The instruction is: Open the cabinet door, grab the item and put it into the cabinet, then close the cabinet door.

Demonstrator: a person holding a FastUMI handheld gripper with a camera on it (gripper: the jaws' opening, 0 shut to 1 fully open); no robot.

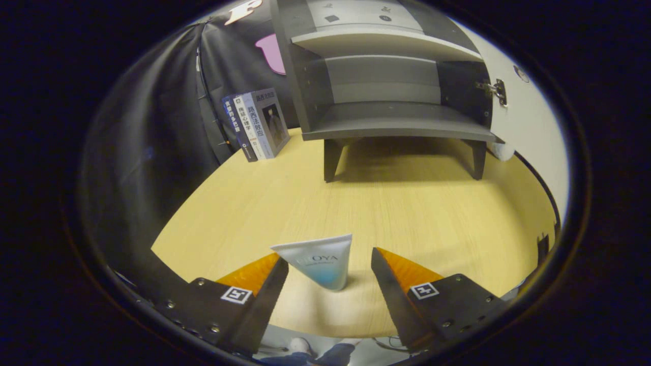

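Observation:
A white and pale blue tube [322, 263] stands on its cap near the front edge of the wooden table [407, 213]. My gripper [329, 264] is open around it, one finger on each side, neither touching it. Beyond the fingers, at the back of the table, stands a grey cabinet [391, 96] on short legs. Its white door [529, 117] is swung open to the right, hinge showing. The cabinet shelves are bare.
Several books [257, 124] stand upright left of the cabinet, against the black cloth wall. A wide stretch of table lies between the tube and the cabinet. A person's legs and shoe [305, 348] show below the table's front edge.

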